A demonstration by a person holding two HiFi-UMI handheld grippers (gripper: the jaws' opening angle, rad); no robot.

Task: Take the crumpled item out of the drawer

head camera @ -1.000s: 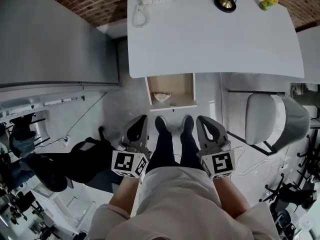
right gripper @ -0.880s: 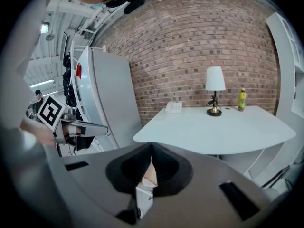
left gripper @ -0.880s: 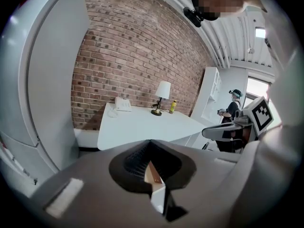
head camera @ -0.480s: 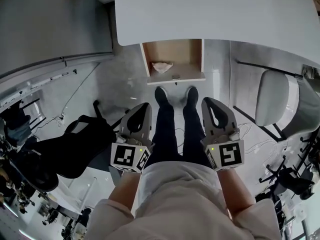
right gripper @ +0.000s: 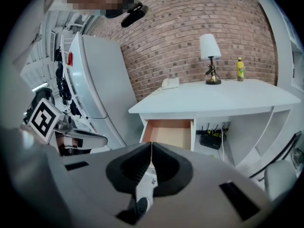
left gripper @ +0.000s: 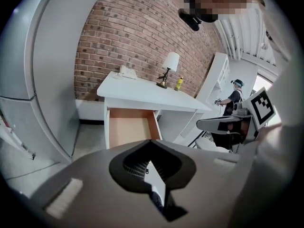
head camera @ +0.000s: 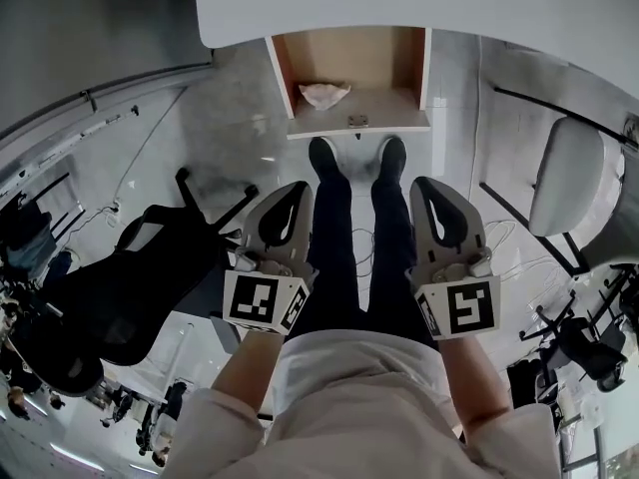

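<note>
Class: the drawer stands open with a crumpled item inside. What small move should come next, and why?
Probably bring the left gripper forward toward the open drawer and part its jaws. The crumpled item lies in the drawer's left half, on that gripper's side. Both it and the right gripper hang shut beside the legs, short of the item.

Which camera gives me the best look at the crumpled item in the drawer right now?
The head view: it looks down into the open drawer, where the crumpled item lies toward its left. Both gripper views show the drawer but not the item.
</note>
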